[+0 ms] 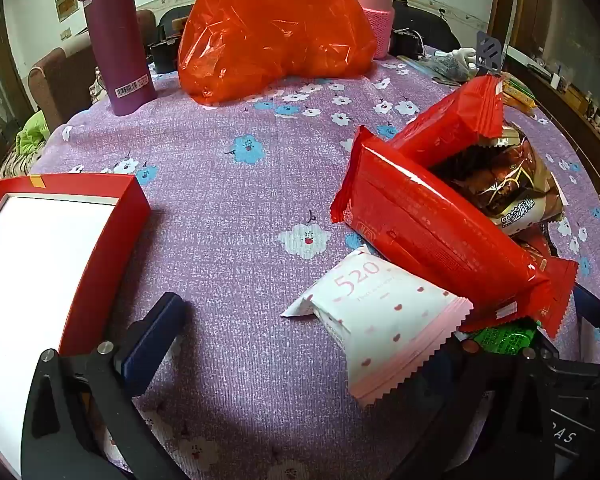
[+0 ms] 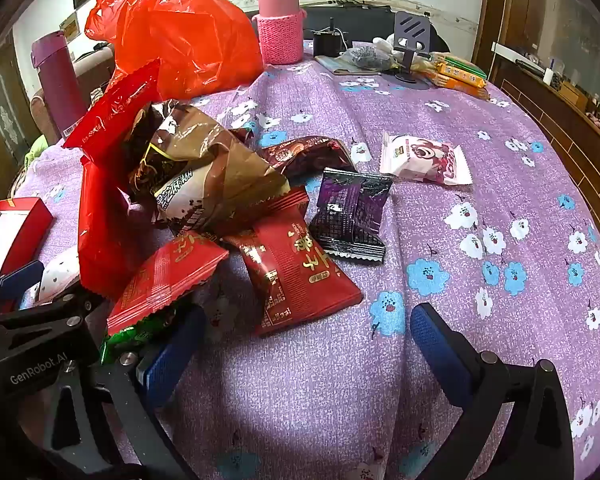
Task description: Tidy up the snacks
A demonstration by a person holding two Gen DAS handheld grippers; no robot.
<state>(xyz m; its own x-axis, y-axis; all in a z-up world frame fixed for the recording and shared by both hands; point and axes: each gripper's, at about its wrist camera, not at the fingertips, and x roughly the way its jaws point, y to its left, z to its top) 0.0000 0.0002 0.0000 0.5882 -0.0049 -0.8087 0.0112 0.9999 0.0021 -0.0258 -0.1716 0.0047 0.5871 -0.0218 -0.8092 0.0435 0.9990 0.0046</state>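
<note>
Pink-and-white, the "520" snack packet [image 1: 376, 320] lies flat between the spread, empty fingers of the left gripper [image 1: 340, 344], so close squarely on its middle for the red box [image 1: 66, 240], while the right gripper [image 2: 304, 344] hangs open, seemingly idle.

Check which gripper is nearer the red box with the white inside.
Left. The left gripper has the red box right beside its finger; the right gripper sits past the snack pile from the box.
</note>
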